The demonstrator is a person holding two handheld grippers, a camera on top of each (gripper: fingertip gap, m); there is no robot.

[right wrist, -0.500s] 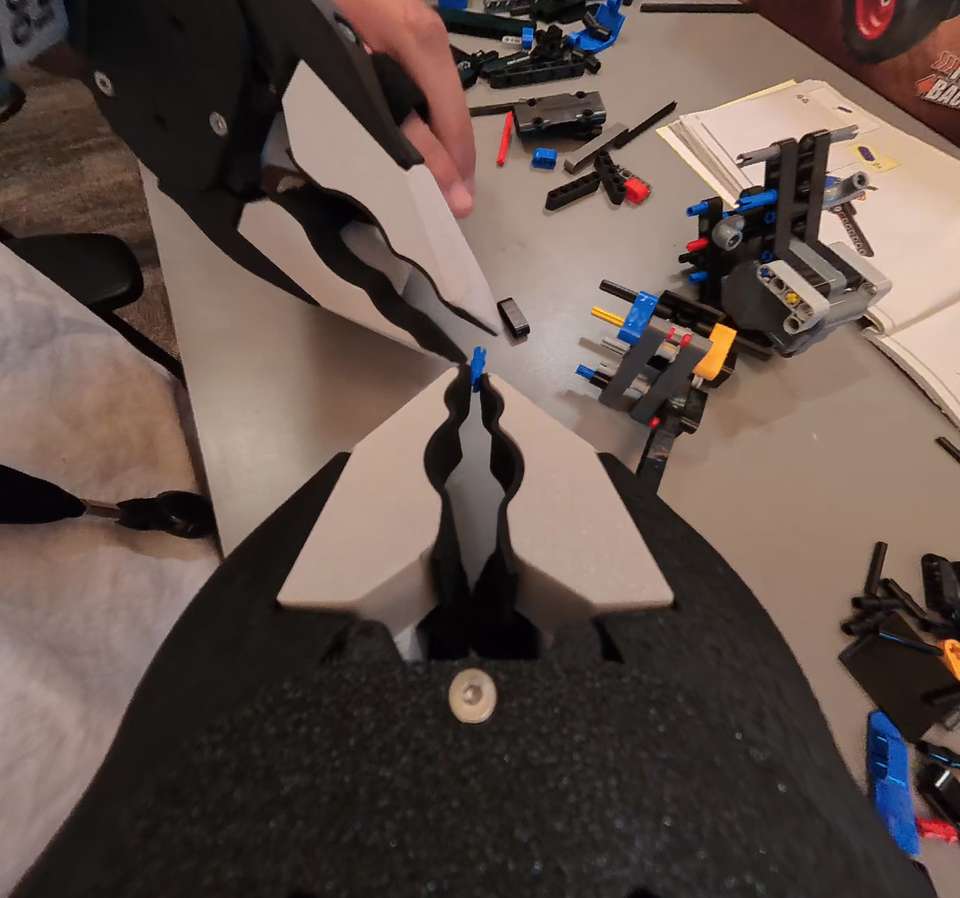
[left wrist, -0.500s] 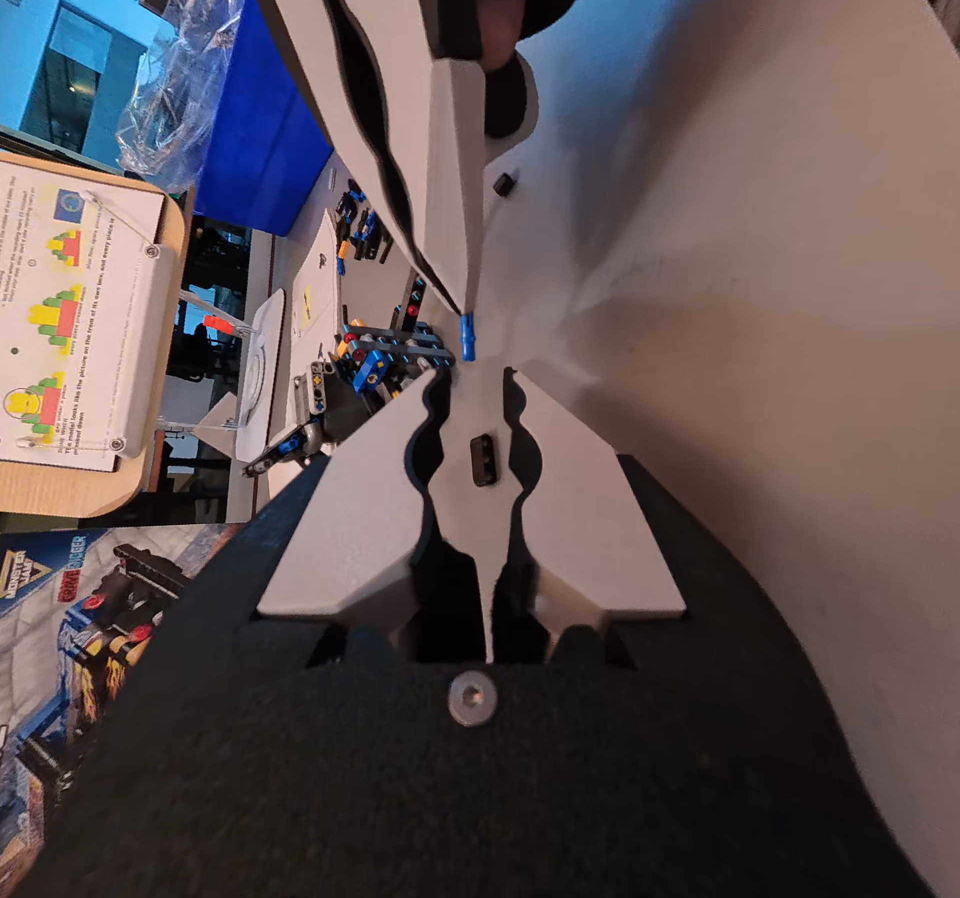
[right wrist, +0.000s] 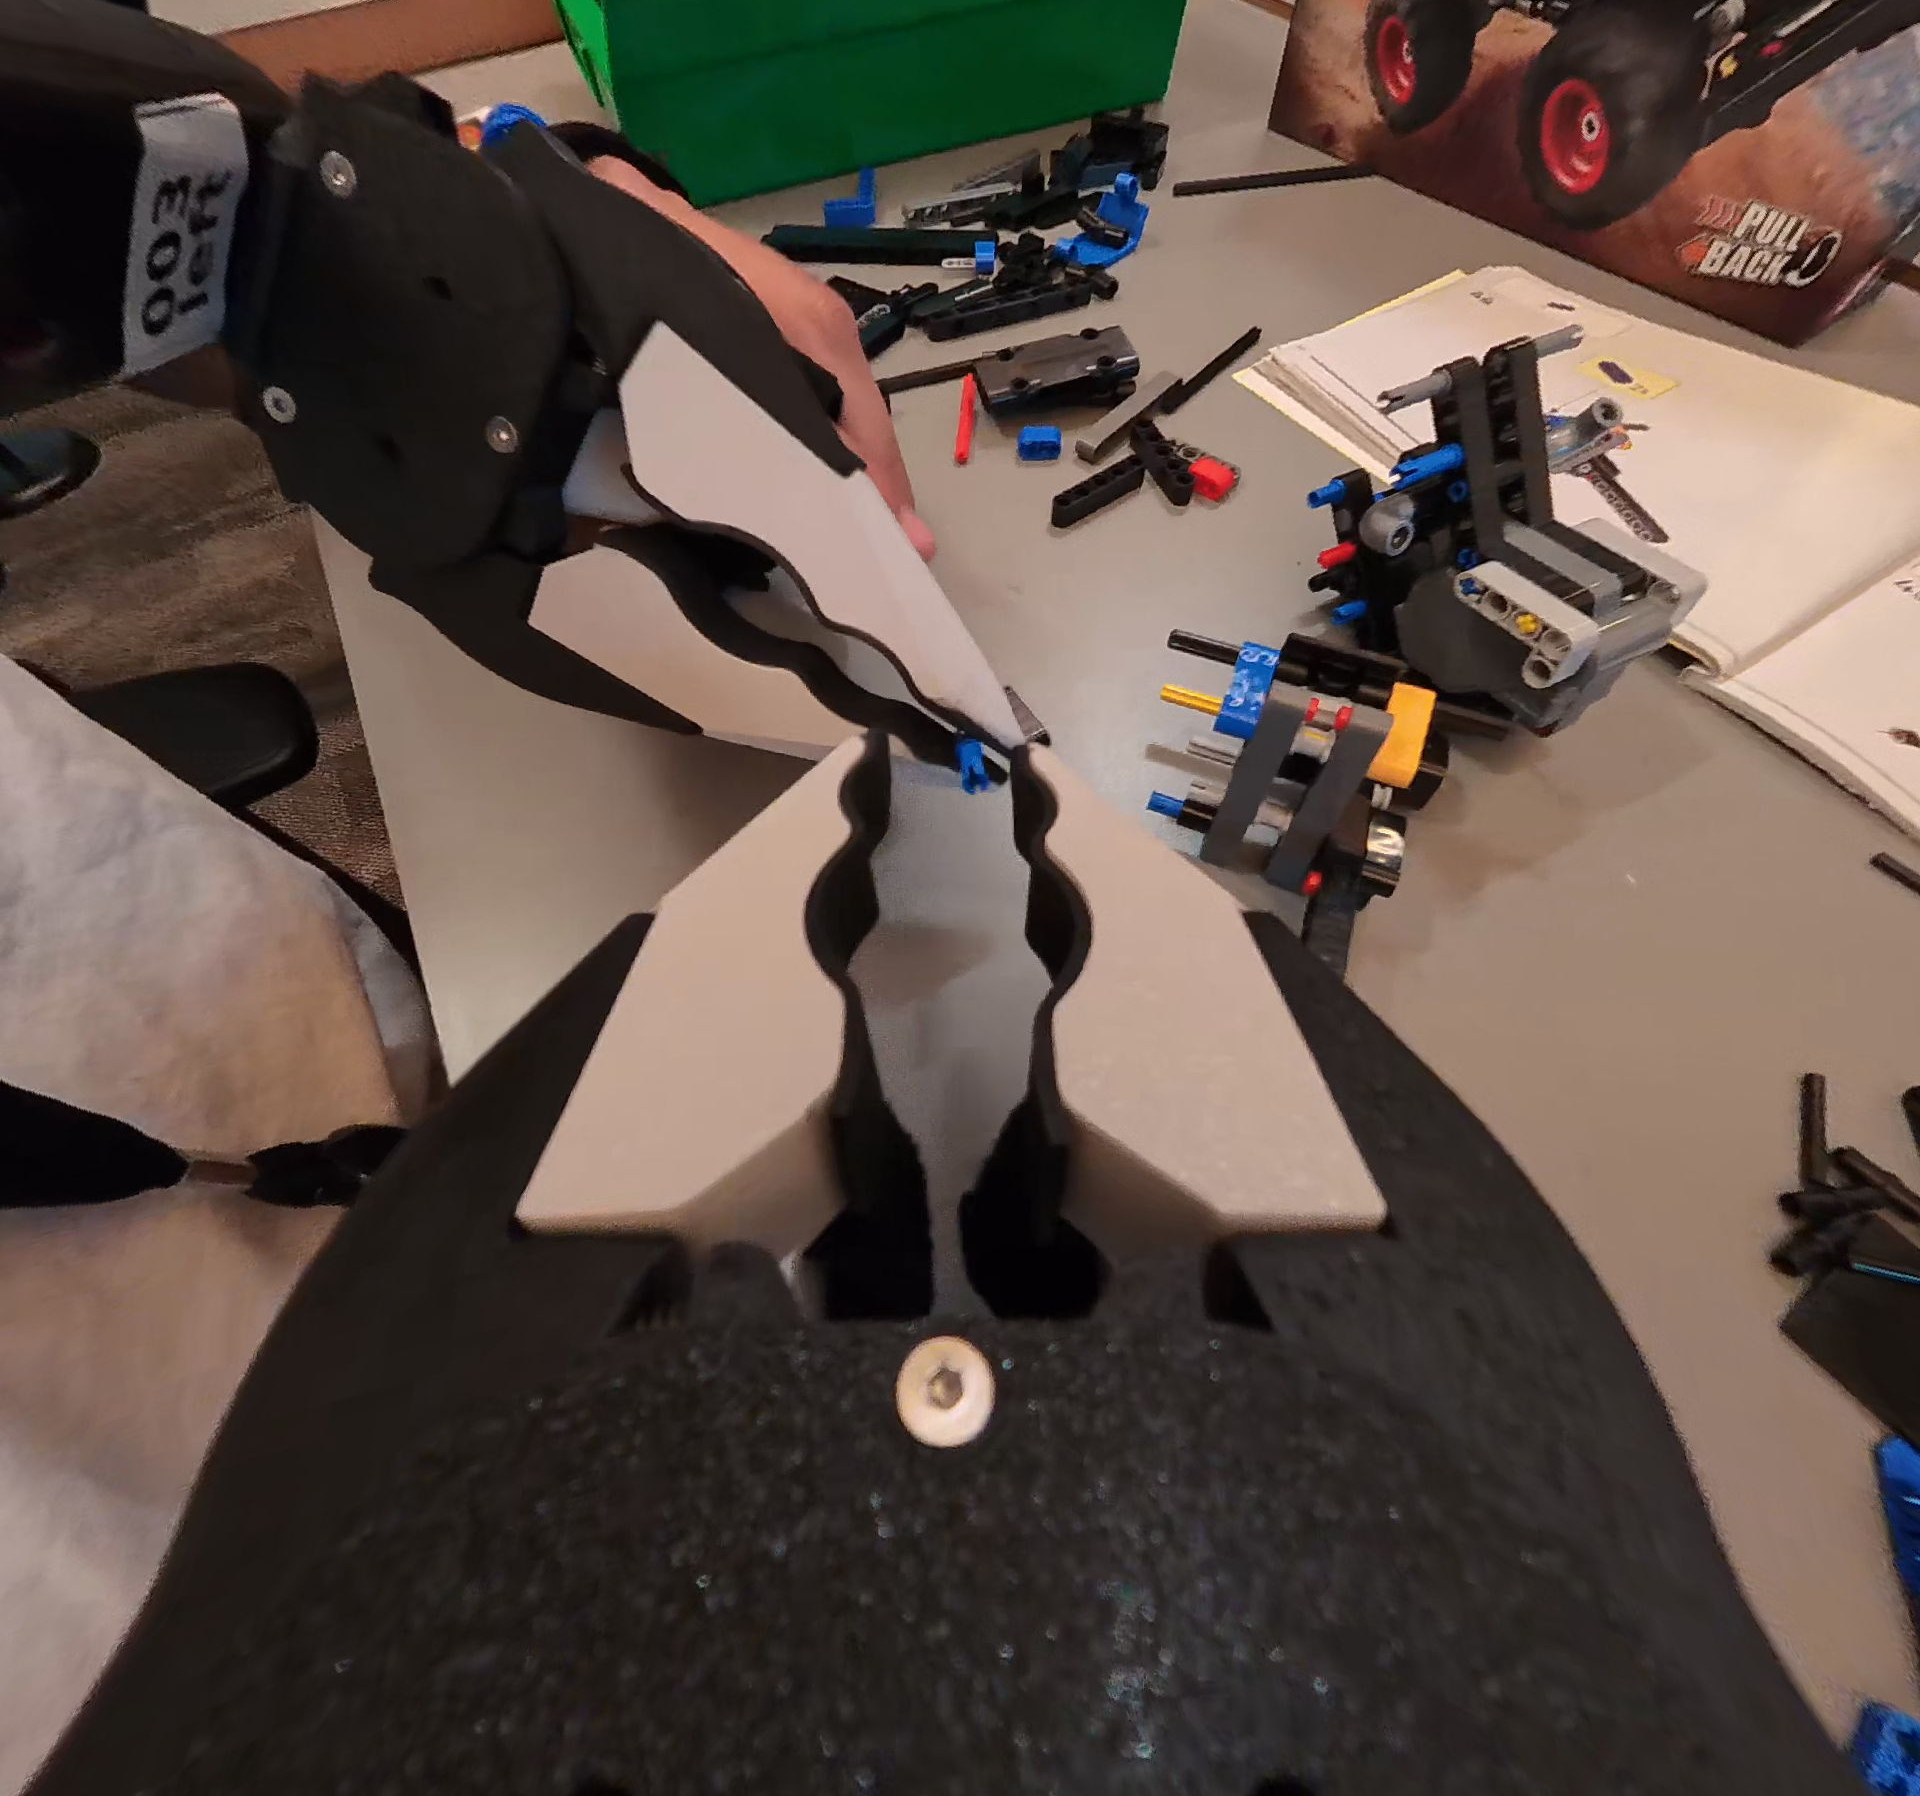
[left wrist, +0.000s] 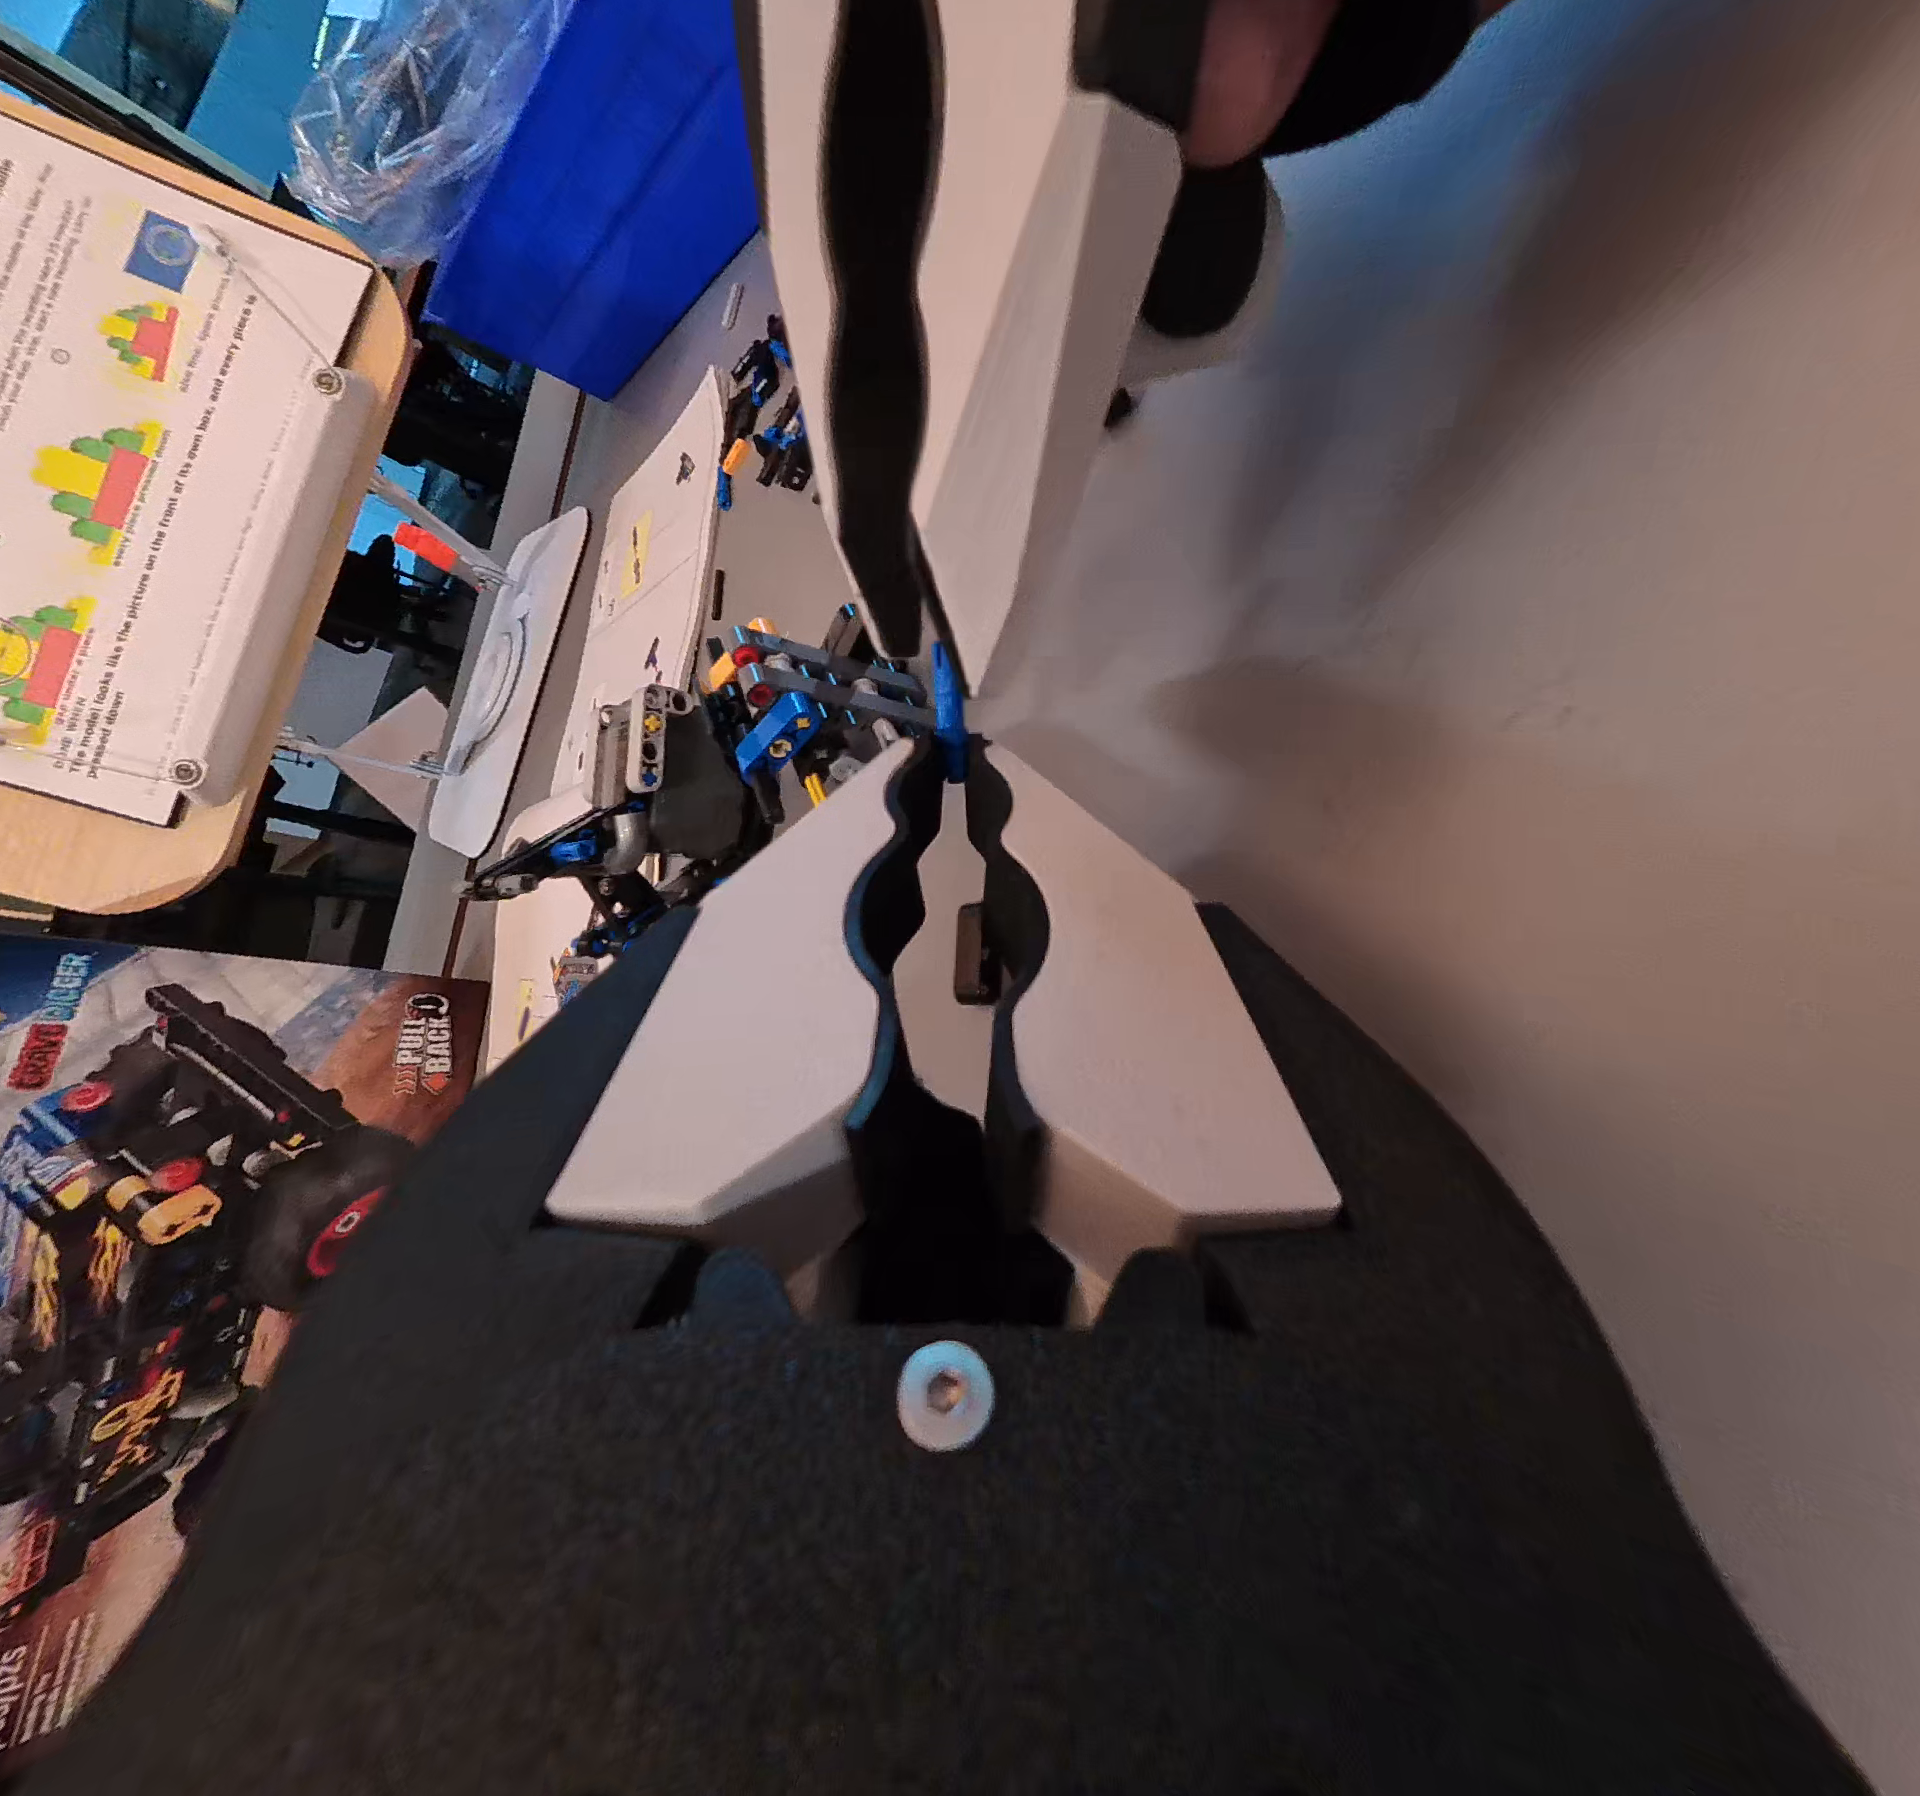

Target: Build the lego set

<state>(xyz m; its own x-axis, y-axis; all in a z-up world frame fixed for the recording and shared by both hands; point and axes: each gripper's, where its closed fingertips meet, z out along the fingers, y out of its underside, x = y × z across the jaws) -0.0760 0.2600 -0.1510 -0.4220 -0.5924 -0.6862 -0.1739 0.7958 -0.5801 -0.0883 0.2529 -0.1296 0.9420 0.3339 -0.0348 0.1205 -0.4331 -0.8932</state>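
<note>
The left gripper (right wrist: 977,744) pinches the blue pin (right wrist: 972,764); the right gripper (right wrist: 951,759) stands open around it; keep the left clamped until the right fingers close squarely.

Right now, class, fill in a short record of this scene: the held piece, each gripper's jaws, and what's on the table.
Held piece: blue pin
Left gripper: jaws shut on the pin
Right gripper: jaws open, one on each side of the pin
Table: partly built model, loose parts, instruction booklet
Behind: green bin
</note>
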